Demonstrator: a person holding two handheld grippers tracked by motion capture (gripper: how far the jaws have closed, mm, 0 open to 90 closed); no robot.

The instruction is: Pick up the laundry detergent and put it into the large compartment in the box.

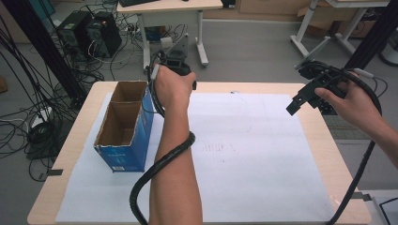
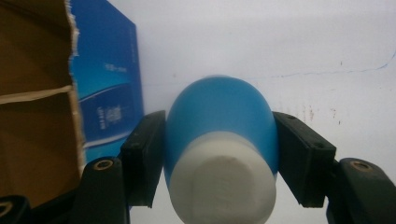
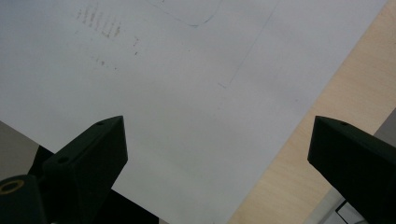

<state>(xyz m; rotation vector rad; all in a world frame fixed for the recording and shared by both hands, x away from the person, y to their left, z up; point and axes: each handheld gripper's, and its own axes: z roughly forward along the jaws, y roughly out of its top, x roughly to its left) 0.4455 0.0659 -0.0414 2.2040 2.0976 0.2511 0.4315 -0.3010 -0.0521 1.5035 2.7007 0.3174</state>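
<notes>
The left hand-held gripper (image 2: 219,158) clamps a smooth blue plastic bottle with a white cap (image 2: 219,154) above the white paper sheet (image 1: 253,154), just right of the open blue cardboard box (image 1: 124,126) at the surface's left. The right hand-held gripper (image 3: 217,154) hangs wide, empty, over the sheet's right edge.

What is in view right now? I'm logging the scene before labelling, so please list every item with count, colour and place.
bottle: one, blue with white cap, clamped between the left gripper's jaws.
box: one, blue outside, brown inside, open top, left part of the table.
paper sheet: one, white, covering the table.
table: one, light wood.
left gripper: one, black, shut on the bottle beside the box.
right gripper: one, black, jaws open above the table's right edge.
</notes>
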